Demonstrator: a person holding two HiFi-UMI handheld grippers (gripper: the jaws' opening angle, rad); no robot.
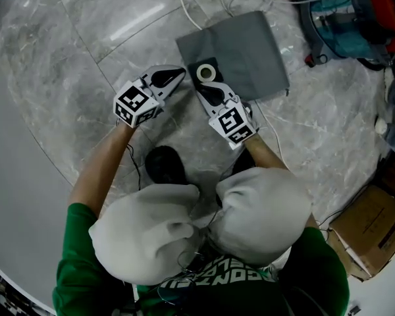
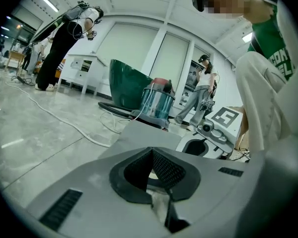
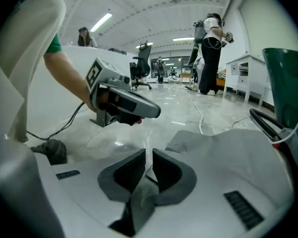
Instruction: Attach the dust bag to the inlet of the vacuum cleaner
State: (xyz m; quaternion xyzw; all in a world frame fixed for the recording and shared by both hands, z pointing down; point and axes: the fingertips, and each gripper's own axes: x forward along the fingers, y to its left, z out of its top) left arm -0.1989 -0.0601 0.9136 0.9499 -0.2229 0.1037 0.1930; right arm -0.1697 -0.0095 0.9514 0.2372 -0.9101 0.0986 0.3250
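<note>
A: Where's the dust bag (image 1: 247,48) rn?
B: Flat on the marble floor (image 1: 85,58), just ahead of both grippers' tips. Its white collar ring (image 1: 206,72) faces up, just past the tip of the right gripper (image 1: 203,87). The left gripper (image 1: 178,75) is near it on the other side.
A: Either one got hold of it?
B: No. Left gripper view: jaws together at the tips, nothing pinched. Right gripper view: jaws a crack apart w/ only a sliver of floor showing thru. The bag fabric lies ahead & to its right, not between the pads.
A: Why are both crowding the ring?
B: My guess: it's the stiff bit & the part that has to go onto the inlet, so it's the sensible place to grab. Fabric alone would just flop. One gripper each side should keep the ring level once it's lifted.
A: And the vacuum cleaner (image 1: 345,12)?
B: Well apart from both grippers, beyond the bag & off to the right gripper's side. Teal canister, red top. Can't make out the inlet itself from here.
A: How far along, then?
B: Early, imo. Bag isn't picked up yet, nothing's attached. The right jaws prob need to go wider to take the ring's edge. Risk is the thin rim slipping out on that smooth floor
</note>
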